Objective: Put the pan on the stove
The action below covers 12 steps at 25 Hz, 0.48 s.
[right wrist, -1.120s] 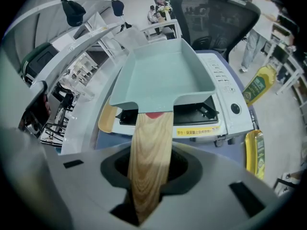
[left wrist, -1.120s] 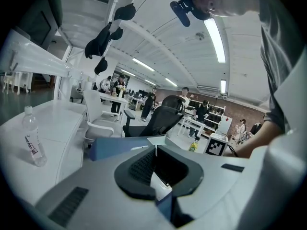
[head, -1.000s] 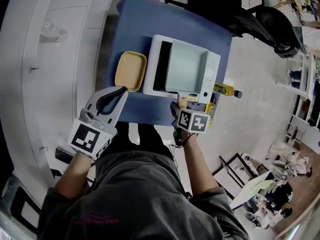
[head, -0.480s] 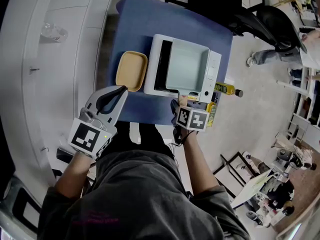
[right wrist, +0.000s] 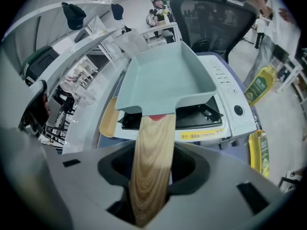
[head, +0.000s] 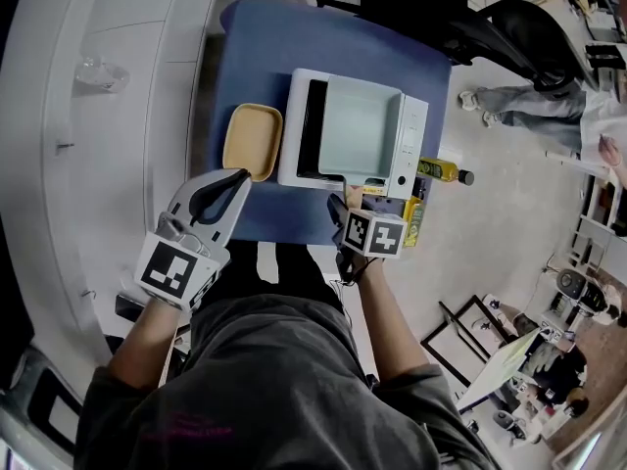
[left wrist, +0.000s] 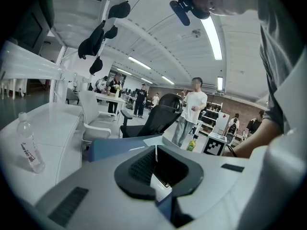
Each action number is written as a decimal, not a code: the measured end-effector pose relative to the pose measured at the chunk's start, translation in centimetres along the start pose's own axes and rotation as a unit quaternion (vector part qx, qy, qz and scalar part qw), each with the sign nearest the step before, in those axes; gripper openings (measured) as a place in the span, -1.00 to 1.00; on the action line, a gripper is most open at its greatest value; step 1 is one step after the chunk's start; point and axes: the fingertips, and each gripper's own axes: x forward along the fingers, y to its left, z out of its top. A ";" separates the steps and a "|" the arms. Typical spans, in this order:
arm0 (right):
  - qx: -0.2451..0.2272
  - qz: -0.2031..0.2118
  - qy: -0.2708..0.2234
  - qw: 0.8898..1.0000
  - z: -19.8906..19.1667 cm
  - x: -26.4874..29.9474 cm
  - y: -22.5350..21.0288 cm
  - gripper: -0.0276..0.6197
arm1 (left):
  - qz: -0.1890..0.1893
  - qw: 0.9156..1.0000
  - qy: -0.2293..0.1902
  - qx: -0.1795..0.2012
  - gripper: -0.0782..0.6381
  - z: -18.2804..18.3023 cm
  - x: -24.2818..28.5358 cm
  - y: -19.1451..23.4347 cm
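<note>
A square pale green pan (head: 361, 135) with a wooden handle (right wrist: 152, 152) rests on the white stove (head: 413, 130) on the blue table (head: 257, 57). My right gripper (head: 345, 206) points steeply down at the near end of that handle. Its jaws have just been opening; the handle lies between them with a gap on each side, as the right gripper view (right wrist: 153, 174) shows. My left gripper (head: 235, 176) hovers at the table's near left edge, shut and holding nothing; in its own view (left wrist: 156, 174) the jaws meet.
A yellow oval dish (head: 253, 141) lies left of the stove. An oil bottle (head: 441, 172) and a yellow bottle (head: 412, 219) sit at the table's right edge. A clear bottle (left wrist: 29, 145) stands on the white counter to the left. An office chair (head: 411, 3) is behind the table.
Both grippers kept their places and the pan stays on the stove. A person has walked into view at the far right.
</note>
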 end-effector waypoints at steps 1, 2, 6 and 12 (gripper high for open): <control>0.000 0.005 -0.003 1.000 0.1 -0.2 0.0 -0.41 | -0.001 1.000 0.001 0.002 -0.75 0.1 0.1 -0.2; 0.000 0.009 -0.007 1.000 0.1 -0.4 0.1 -0.38 | -0.002 1.000 0.001 0.004 -0.75 0.2 0.3 -0.4; 0.000 0.022 -0.022 1.000 0.4 -1.5 0.0 -0.31 | -0.008 1.000 0.004 0.012 -0.75 0.6 0.9 -1.5; -0.005 0.038 -0.041 0.998 0.5 -3.0 -0.2 -0.25 | -0.018 0.999 0.008 0.027 -0.75 1.2 2.1 -3.5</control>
